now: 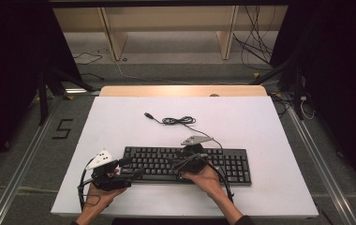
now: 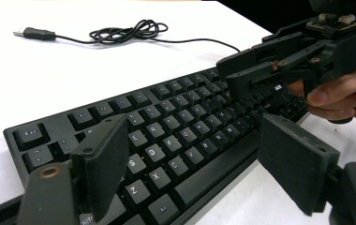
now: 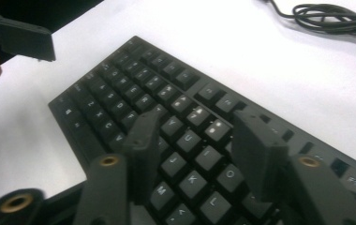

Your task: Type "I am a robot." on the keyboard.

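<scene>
- Hovering over the black keyboard (image 1: pixel 188 164) on the white counter (image 1: pixel 120 126), both grippers are held.
- Left gripper (image 2: pixel 192 159): jaws parted, empty.
- Right gripper (image 3: pixel 197 150): jaws parted, empty.

Left gripper (image 1: pixel 130 169) low at the near left — jaws wide apart, right gripper (image 1: pixel 178 164) angled leftward — jaws parted, both hand-held.

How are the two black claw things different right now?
The left gripper sits at the left end of the black keyboard; the right gripper hovers over its middle keys. The left gripper's jaws stand wide apart, the right gripper's closer together though still open. Both are black, held in a hand, and grip nothing.
</scene>
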Tool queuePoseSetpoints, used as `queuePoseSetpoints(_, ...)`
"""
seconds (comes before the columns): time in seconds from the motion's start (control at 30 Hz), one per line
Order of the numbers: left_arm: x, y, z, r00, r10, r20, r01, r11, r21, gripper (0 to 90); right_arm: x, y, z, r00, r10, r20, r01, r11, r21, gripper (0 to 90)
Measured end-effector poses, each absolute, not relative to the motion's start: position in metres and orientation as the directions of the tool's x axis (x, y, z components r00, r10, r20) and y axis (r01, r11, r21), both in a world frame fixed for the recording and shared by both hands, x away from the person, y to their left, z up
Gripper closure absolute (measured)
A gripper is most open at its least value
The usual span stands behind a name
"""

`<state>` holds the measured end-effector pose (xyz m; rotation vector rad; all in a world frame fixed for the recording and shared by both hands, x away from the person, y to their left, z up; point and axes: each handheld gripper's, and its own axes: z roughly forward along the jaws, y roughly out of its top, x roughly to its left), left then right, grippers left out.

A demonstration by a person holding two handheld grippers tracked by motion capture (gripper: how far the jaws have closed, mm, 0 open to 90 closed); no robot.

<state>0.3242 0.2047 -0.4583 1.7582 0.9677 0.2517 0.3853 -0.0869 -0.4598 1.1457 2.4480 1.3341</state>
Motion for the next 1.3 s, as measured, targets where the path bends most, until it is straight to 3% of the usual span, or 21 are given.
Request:
queuePoseSetpoints(0.33, 0.324, 0.205, -0.458, 0.649, 0.710, -0.274, 0.485, -0.109, 0.868, 24.6, 0.387, -0.093, -0.462, -0.691, 0.694, 0.201, 0.554, 0.330, 0.765, 75.8)
queuePoseSetpoints(0.6, 0.324, 0.205, -0.458, 0.649, 0.710, -0.273, 0.485, -0.109, 0.868, 24.6, 0.389, -0.095, -0.467, -0.676, 0.713, 0.184, 0.569, 0.347, 0.746, 87.6)
queuePoseSetpoints(1.3, 0.324, 0.205, -0.458, 0.649, 0.711, -0.272, 0.483, -0.108, 0.869, 24.6, 0.390, -0.093, -0.475, -0.674, 0.720, 0.164, 0.582, 0.380, 0.719, 90.0)
